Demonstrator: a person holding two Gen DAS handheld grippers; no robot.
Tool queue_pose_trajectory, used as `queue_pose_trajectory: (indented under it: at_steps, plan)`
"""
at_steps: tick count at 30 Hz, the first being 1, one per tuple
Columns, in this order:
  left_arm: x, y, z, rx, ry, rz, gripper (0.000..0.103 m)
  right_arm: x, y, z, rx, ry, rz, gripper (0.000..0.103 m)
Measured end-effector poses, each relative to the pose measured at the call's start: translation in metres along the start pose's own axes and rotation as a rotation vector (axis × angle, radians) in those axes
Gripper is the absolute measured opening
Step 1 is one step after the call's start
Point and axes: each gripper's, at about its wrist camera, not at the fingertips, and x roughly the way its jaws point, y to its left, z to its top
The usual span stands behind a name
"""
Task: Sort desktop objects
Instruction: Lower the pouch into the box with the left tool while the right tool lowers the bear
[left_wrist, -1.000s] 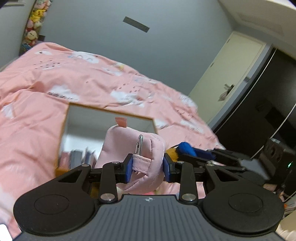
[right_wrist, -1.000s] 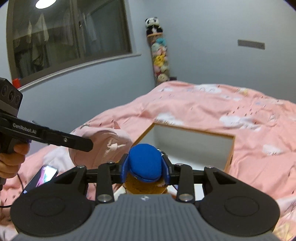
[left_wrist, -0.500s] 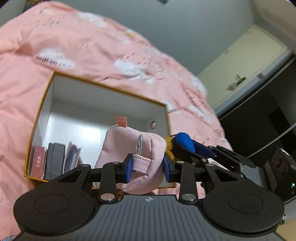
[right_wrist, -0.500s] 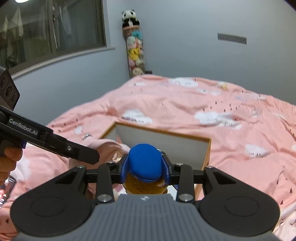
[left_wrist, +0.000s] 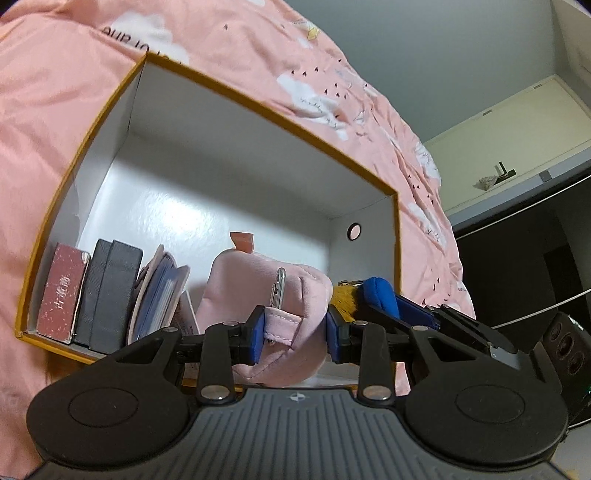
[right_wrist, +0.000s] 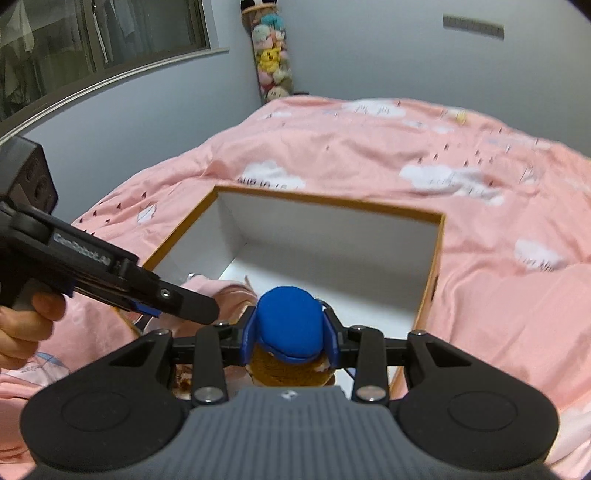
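My left gripper is shut on a pink fabric pouch with a metal zipper pull, held over the near edge of an open white box with an orange rim. My right gripper is shut on a plush toy with a blue cap and brown-yellow body, also over the box. In the left wrist view the toy and the right gripper sit just right of the pouch. The right wrist view shows the left gripper entering from the left with the pouch under it.
Inside the box, at its left end, stand a dark red book, a black case and a blue-and-pink wallet. The box lies on a bed with a pink cloud-print duvet. A hand holds the left gripper's handle.
Both grippers have come down and forward toward the box, each keeping its grip. The box now fills the left wrist view, and its contents show clearly.
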Motion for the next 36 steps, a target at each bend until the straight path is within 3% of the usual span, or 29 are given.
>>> queue_pose_trajectory:
  at_steps: [10,16,19,25,36]
  plan:
    - [0.021,0.006,0.001,0.049,0.04,0.044,0.038,0.014,-0.001,0.003,-0.028,0.113,0.008,0.039]
    - [0.015,0.001,-0.002,0.127,0.032,0.122,0.041,0.013,0.001,0.015,-0.086,0.185,0.017,0.039]
    - [0.011,0.002,-0.002,0.144,0.04,0.126,0.041,0.011,0.002,0.024,-0.117,0.25,0.073,0.039]
    - [0.007,-0.001,-0.005,0.165,0.037,0.142,0.041,0.03,0.007,0.031,-0.153,0.318,0.077,0.039]
    - [0.012,0.008,-0.001,0.108,0.035,0.094,0.041,0.055,0.014,0.022,-0.128,0.319,0.103,0.039]
